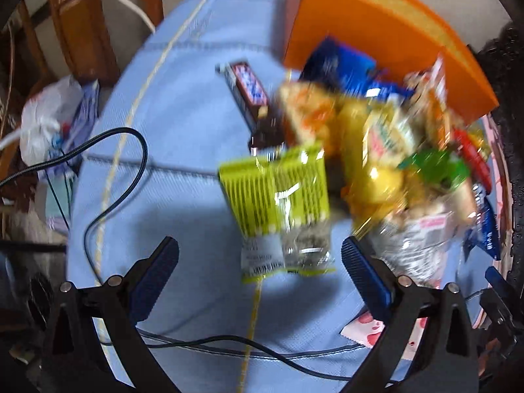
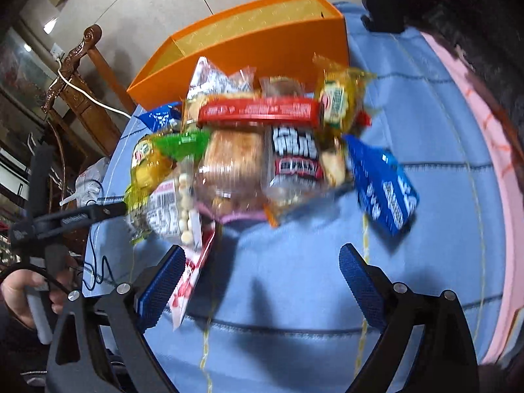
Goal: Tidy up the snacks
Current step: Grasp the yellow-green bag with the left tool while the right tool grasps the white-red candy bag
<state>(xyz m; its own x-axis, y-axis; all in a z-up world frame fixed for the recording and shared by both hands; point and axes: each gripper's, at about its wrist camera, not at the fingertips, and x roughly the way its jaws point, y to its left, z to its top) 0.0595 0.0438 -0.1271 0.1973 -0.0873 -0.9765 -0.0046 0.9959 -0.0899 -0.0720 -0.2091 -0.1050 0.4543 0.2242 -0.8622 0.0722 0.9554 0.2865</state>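
Note:
A blurred heap of snack packets (image 1: pixel 393 150) lies on the blue cloth in front of an open orange box (image 1: pixel 360 32). A brown chocolate bar (image 1: pixel 247 88) lies left of the heap. My left gripper (image 1: pixel 260 262) is open, and the lower end of a lime-green packet (image 1: pixel 278 203) lies between its fingers, untouched by the pads. My right gripper (image 2: pixel 262 262) is open over bare cloth, below the heap (image 2: pixel 249 157). A red-and-white packet (image 2: pixel 188 278) lies against its left finger. A blue box (image 2: pixel 383 186) sits at the heap's right, with the orange box (image 2: pixel 249 32) behind.
A black cable (image 1: pixel 131 150) loops over the blue cloth (image 1: pixel 163 114). A white plastic bag (image 1: pixel 46 114) and wooden furniture (image 1: pixel 78 23) stand off the table's left. Pink fabric (image 2: pixel 484 163) borders the right edge. A hand (image 2: pixel 19 294) grips the left tool.

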